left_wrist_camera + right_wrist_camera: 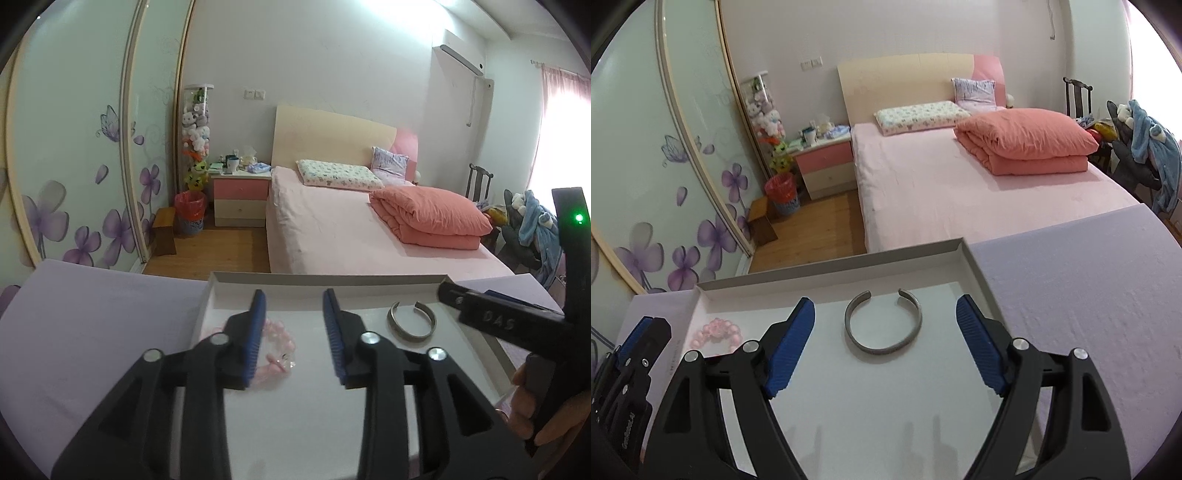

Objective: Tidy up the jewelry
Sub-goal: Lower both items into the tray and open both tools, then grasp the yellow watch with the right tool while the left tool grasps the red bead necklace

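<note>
Left hand-held gripper (pixel 293 332): jaws apart, empty, over tray. Right hand-held gripper (pixel 885 343): jaws wide apart, empty. Bench (pixel 1089 295): lavender cover. White tray (pixel 831 275): on bench. Pink bead bracelet (pixel 280 341): tray's left side, partly behind left finger. Silver cuff bangle (pixel 882 322): tray's middle, between right fingers, untouched.

- A table (pixel 1089 295) covered with a pale lilac cloth (pixel 92 332) carried everything.
- A shallow white box (pixel 831 273) lay directly on the cloth, its low walls standing up along the far and right sides.
- Inside the box, on its white floor, lay a grey metal bangle (pixel 882 321), flat, with its open gap turned toward the far wall.
- A pink bead bracelet (pixel 277 343) also lay in the box, to the left of the bangle and apart from it.
</note>
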